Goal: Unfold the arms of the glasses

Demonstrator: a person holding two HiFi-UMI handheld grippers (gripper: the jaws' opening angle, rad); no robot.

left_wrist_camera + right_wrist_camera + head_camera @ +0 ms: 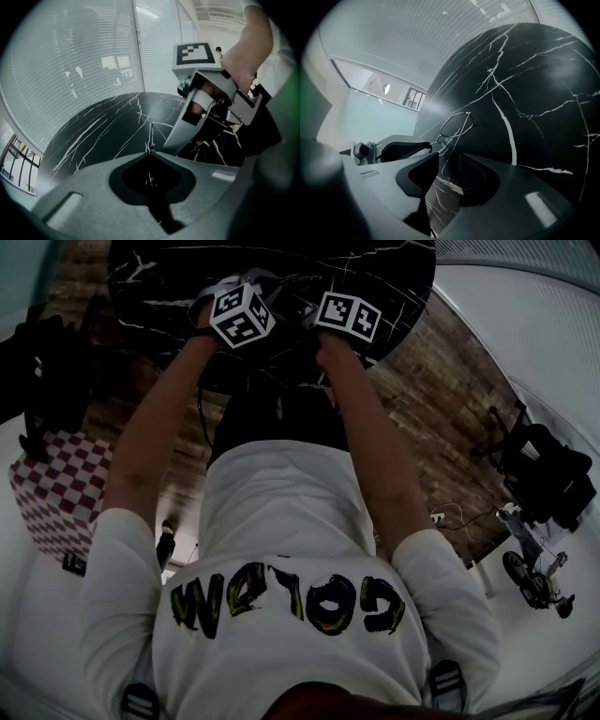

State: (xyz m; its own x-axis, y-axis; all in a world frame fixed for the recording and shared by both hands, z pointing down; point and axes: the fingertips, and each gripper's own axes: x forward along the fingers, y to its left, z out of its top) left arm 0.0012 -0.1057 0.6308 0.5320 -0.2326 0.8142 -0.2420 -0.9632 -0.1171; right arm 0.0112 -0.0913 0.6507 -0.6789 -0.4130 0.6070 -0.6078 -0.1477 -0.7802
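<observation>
Thin wire-framed glasses [457,125] are held just above the black marble table [534,93]. My left gripper [150,152] is shut on the glasses; a fine wire of the frame [151,136] sticks up from the seam of its jaws. In the right gripper view the left gripper [393,151] grips the glasses at the lens nearer to it. My right gripper [449,161] is open, and one arm of the glasses [449,149] runs down into the gap without touching the pads. In the head view both marker cubes [242,315] [347,315] sit close together over the table [375,268].
The round table's edge curves near the person's body. Below it lie a brick-patterned floor [441,427], a red-and-white checked box [56,493] at the left and an office chair [548,474] at the right. Window blinds [84,56] stand beyond the table.
</observation>
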